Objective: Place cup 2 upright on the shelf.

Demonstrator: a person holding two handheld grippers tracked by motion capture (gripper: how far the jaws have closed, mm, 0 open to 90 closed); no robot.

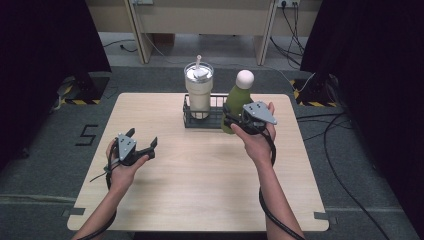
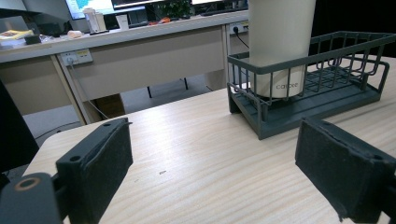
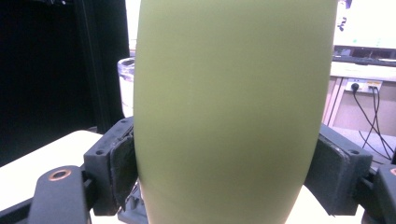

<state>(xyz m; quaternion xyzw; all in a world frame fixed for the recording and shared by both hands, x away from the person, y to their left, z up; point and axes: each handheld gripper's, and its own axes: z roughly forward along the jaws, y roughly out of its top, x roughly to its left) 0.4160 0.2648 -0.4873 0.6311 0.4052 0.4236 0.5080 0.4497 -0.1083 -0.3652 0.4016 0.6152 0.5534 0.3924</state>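
A green bottle (image 1: 236, 98) with a round white cap stands upright at the right end of a dark wire rack (image 1: 187, 118), and my right gripper (image 1: 233, 123) is shut on its body. In the right gripper view the bottle (image 3: 229, 107) fills the space between both pads (image 3: 122, 168), which press on its sides. A cream tumbler (image 1: 198, 90) with a clear lid and straw stands in the rack's left half. My left gripper (image 1: 145, 140) is held over the left of the table, open with nothing between its jaws. Ahead of it I see the rack (image 2: 308, 88) and tumbler (image 2: 279, 46).
The light wooden table (image 1: 200, 170) has bare surface in front of the rack. Black curtains hang at both sides. Cables (image 1: 340, 150) lie on the floor to the right, and a desk stands beyond the table.
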